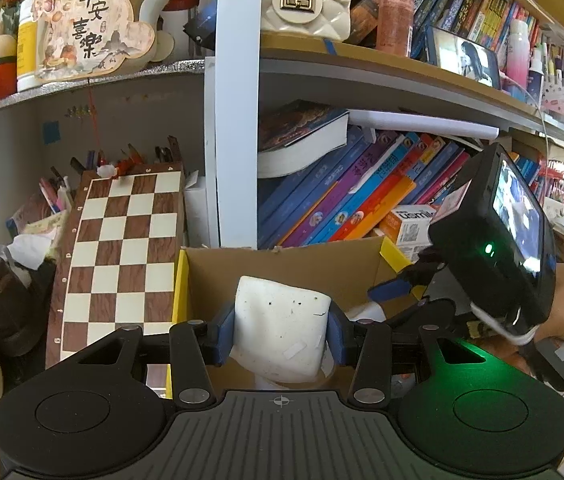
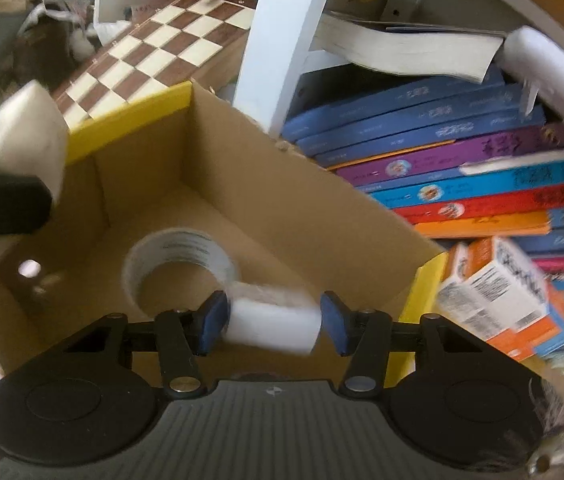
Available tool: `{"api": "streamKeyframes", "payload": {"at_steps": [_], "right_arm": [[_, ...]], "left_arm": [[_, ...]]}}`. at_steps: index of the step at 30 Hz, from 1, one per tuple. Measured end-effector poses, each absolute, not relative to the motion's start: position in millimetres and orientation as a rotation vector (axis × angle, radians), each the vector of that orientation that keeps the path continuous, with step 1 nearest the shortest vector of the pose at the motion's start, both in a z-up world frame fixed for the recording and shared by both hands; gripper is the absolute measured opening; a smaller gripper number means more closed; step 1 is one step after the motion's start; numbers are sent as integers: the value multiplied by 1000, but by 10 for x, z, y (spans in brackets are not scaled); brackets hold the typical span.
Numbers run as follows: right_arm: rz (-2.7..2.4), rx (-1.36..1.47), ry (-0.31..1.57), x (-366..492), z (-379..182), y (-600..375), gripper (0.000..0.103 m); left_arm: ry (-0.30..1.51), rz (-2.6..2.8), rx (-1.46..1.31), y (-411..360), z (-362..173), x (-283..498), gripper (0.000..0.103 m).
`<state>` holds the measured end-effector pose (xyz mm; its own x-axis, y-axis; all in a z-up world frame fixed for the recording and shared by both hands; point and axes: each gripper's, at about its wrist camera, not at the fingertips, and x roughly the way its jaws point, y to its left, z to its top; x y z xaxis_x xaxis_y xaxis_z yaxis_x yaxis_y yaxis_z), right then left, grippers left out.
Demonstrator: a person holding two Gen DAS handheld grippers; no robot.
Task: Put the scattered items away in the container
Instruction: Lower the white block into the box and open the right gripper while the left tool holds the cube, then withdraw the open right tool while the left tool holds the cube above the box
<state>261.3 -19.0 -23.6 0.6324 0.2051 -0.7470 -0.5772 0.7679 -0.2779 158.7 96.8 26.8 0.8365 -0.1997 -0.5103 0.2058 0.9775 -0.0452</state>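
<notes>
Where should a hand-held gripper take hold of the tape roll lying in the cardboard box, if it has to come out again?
Grip the tape roll by its ring wall, one finger inside the hole and one outside, coming from above through the open top of the cardboard box. It seems to lie tilted on the box floor with the hole facing up, and its far rim is clearest of the box walls.

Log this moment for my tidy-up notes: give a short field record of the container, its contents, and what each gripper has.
container: open cardboard box with yellow-edged flaps, in front of a bookshelf
inside box: roll of clear tape on the floor of the box
left gripper: shut on a white foam block, held above the box
right gripper: over the box, a small white foam piece between its pads; grip unclear through blur
beside box: chessboard, leaning books
</notes>
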Motion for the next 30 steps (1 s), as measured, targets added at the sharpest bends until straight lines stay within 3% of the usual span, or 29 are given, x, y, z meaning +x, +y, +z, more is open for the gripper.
{"api": "streamKeyframes", "payload": {"at_steps": [2, 30], "right_arm": [[469, -556, 752, 2621, -234, -184, 41], [490, -298, 702, 2155, 250, -561, 41]], "left_arm": [[540, -217, 11, 963, 262, 1595, 44], [581, -232, 47, 858, 245, 1793, 44]]}}
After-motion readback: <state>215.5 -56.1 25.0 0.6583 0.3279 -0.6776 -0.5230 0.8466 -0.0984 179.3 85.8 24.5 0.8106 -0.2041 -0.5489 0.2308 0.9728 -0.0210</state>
